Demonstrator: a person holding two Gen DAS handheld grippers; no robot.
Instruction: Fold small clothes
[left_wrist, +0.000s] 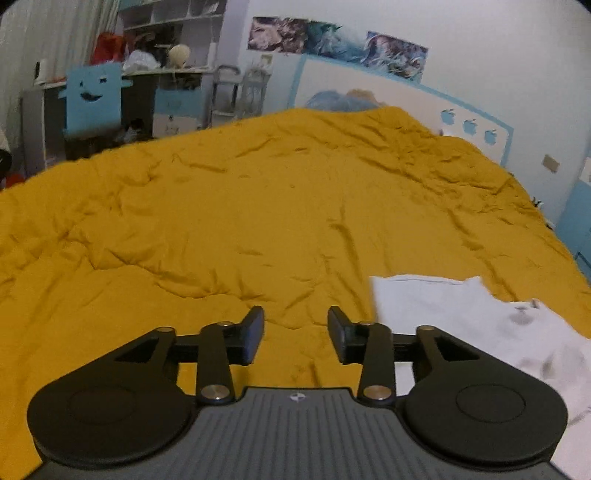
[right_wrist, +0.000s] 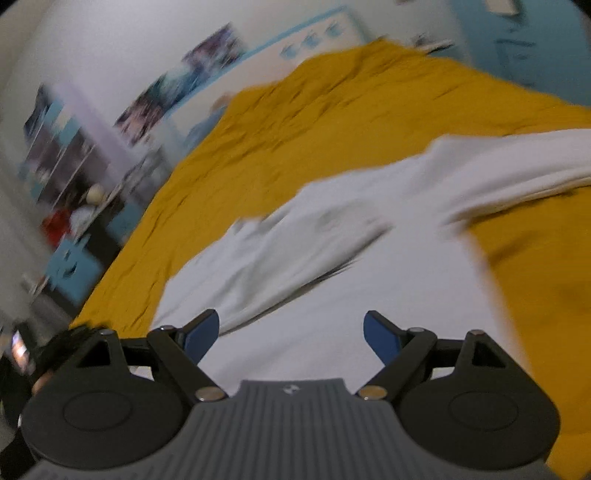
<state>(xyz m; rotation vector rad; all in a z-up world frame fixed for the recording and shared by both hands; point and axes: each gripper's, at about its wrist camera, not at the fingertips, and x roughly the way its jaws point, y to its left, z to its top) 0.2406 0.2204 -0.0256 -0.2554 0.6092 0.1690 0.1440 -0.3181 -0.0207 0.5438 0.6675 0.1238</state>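
Observation:
A small white garment (left_wrist: 480, 325) lies on the mustard-yellow bedcover (left_wrist: 258, 206), at the lower right in the left wrist view. My left gripper (left_wrist: 295, 332) is open and empty over bare bedcover, just left of the garment's edge. In the blurred right wrist view the same white garment (right_wrist: 351, 266) spreads wide below and ahead, with a raised fold running across it. My right gripper (right_wrist: 290, 334) is open wide and empty, right above the garment's near part. The yellow bedcover (right_wrist: 314, 122) surrounds it.
A headboard with blue trim (left_wrist: 388, 92) stands at the bed's far end against a wall with posters. A cluttered desk with shelves and a blue smiling-face chair back (left_wrist: 94, 98) stands at the far left. A blue door or cabinet (left_wrist: 580, 225) is at the right edge.

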